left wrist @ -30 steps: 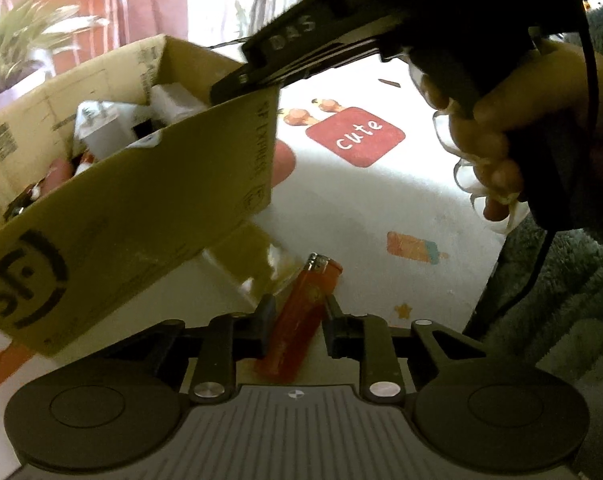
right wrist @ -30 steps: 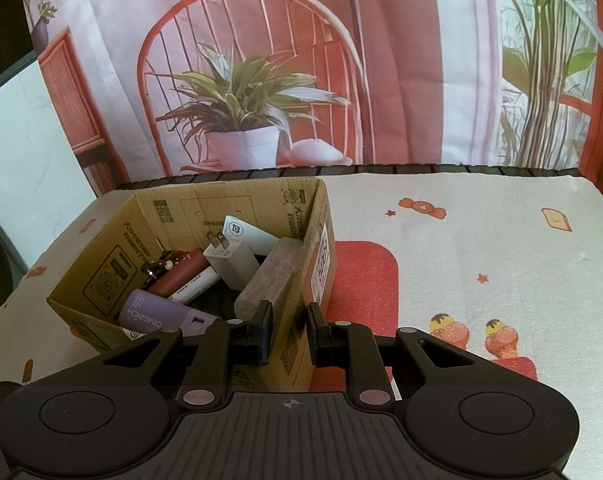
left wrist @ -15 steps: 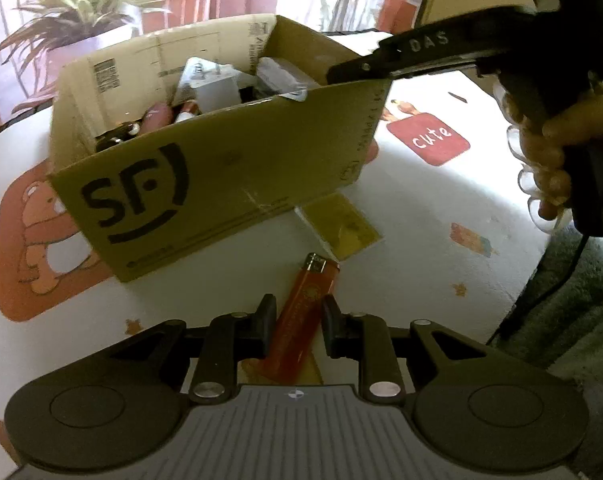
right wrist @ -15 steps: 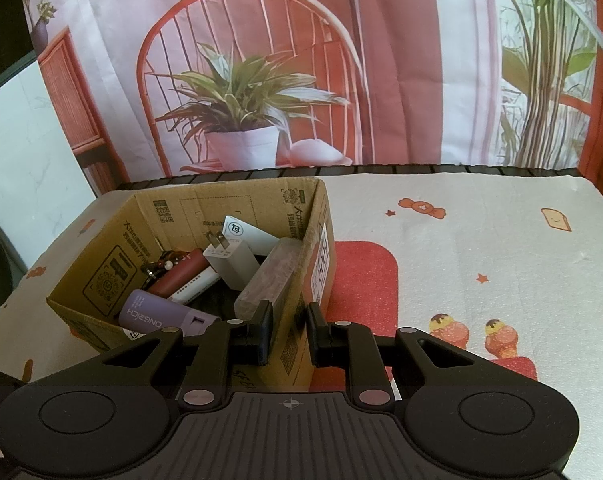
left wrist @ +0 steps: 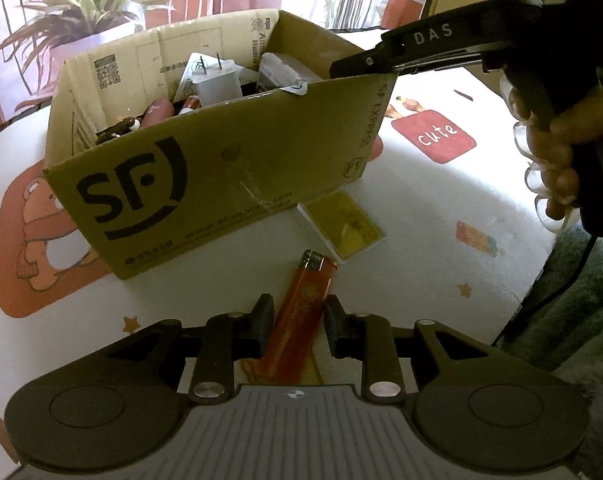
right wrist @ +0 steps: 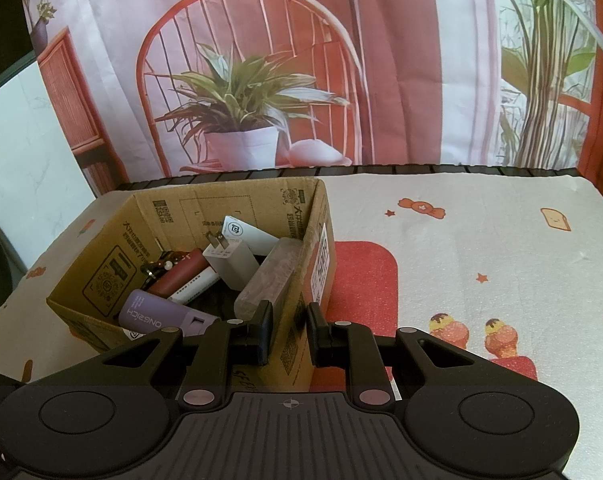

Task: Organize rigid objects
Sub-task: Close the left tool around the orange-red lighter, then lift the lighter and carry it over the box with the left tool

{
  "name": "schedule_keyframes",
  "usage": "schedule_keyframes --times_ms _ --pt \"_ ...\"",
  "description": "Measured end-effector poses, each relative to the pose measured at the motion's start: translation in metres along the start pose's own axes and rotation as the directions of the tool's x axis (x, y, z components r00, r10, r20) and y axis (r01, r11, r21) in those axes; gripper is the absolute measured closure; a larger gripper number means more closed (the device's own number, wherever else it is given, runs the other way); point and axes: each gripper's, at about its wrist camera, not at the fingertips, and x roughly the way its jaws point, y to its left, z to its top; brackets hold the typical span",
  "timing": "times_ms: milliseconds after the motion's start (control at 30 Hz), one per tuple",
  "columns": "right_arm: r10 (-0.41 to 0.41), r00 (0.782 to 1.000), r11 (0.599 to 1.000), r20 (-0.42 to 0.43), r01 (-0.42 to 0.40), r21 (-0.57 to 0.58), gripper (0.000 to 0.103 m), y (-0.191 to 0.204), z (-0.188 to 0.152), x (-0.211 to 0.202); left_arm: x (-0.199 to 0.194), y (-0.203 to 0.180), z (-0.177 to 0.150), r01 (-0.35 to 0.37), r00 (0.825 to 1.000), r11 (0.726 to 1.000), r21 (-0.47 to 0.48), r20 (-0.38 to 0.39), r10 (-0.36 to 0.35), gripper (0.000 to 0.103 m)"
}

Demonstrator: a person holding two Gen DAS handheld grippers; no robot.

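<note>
Orange plastic lighter (left wrist: 301,312) sits between the two black fingers of the left gripper (left wrist: 297,320), metal cap pointing away toward the box. The jaws stand a little wider than the lighter's body; the left finger looks to touch it, while a thin gap shows at the right one, so a firm grip cannot be confirmed. The lighter lies on the white cartoon-printed tablecloth (left wrist: 421,240), close to the near edge of the table.

Just beyond the lighter's cap lies a small flat yellow card (left wrist: 341,224), beside the front wall of the cardboard box (left wrist: 221,172).

The right gripper (right wrist: 288,330) is nearly closed and pinches the box's near right corner, one finger inside the wall, the other outside. In the left wrist view its black fingers (left wrist: 365,62) reach across that corner's rim.

Inside the box: a white charger plug (right wrist: 231,260), a purple cylinder (right wrist: 153,314), a dark red tube (right wrist: 179,276) and a translucent block (right wrist: 267,284).
</note>
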Motion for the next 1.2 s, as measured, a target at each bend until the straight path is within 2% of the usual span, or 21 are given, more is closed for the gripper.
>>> schedule_keyframes --times_ms 467,667,867,1200 --pt "0.000 1.000 1.000 0.000 0.000 0.000 0.085 0.000 0.000 0.000 -0.004 -0.003 -0.005 -0.028 0.999 0.999 -0.029 0.023 0.028 0.078" --pt "0.000 1.000 1.000 0.000 0.000 0.000 0.085 0.000 0.000 0.000 -0.027 0.007 -0.005 -0.033 0.994 0.995 -0.091 0.104 0.042 0.078" --pt "0.001 1.000 1.000 0.000 -0.001 0.000 0.085 0.000 0.000 0.000 -0.062 0.017 -0.001 -0.012 0.970 0.989 -0.147 0.238 0.047 0.078" --pt "0.000 1.000 1.000 0.000 0.000 0.001 0.084 0.000 0.000 0.000 -0.110 0.036 0.024 0.001 0.919 0.970 -0.244 0.383 0.095 0.078"
